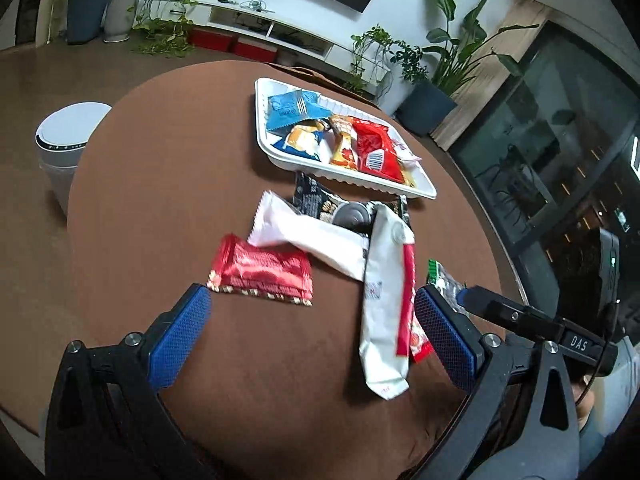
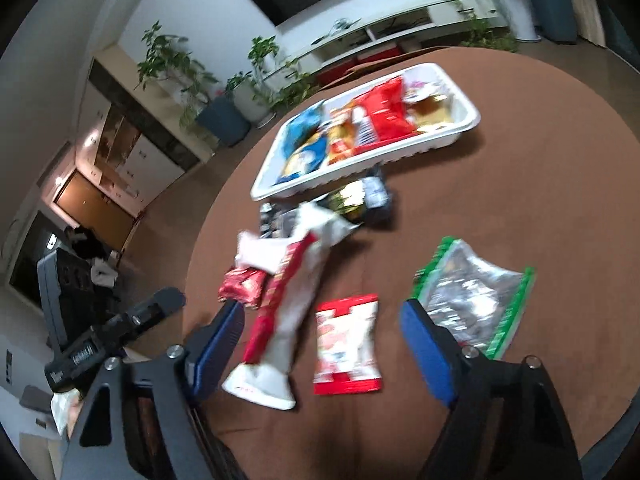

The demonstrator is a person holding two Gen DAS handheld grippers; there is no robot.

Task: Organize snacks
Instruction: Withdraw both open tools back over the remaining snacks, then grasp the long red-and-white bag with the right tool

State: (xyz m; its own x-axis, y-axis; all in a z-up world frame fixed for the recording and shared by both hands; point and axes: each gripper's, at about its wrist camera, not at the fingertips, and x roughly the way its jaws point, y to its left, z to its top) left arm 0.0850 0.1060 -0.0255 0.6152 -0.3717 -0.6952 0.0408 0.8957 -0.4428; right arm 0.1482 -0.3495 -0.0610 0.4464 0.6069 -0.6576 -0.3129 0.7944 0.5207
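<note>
Your left gripper (image 1: 312,320) stands wide open above the brown desk (image 1: 160,180) with nothing between its blue pads (image 1: 180,340). Your right gripper (image 2: 322,344) is also open and holds nothing; the red-and-white packet (image 2: 347,346) lies on the desk in the gap between its pads without touching them.

From the left wrist, the white tray (image 1: 264,136) sits at about 12 o'clock, toward the desk's far edge, holding a blue packet (image 1: 296,110), a yellow one (image 1: 344,148) and a red one (image 1: 376,148) laid side by side. Just nearer than the tray is a loose heap: a black packet (image 1: 316,200), a white bar (image 1: 304,236) and a long white pack with a red strip (image 1: 386,300) that runs down toward 5 o'clock. A red wrapper (image 1: 264,272) lies at 10 o'clock of the gripper's gap, just beside the white bar.

The left view gives only a sliver of the green-edged foil bag (image 1: 440,280), half hidden behind your right-hand pad. The right wrist shows it whole (image 2: 476,292), flat on the desk at 2 o'clock, apart from the heap. That view also shows the red-and-white packet fully, which the left view catches only as a red corner under the long pack.

The right view is blurred, so tray contents read only as blocks of colour. The left view alone shows a white bin (image 1: 64,140) on the floor at 9 o'clock.
</note>
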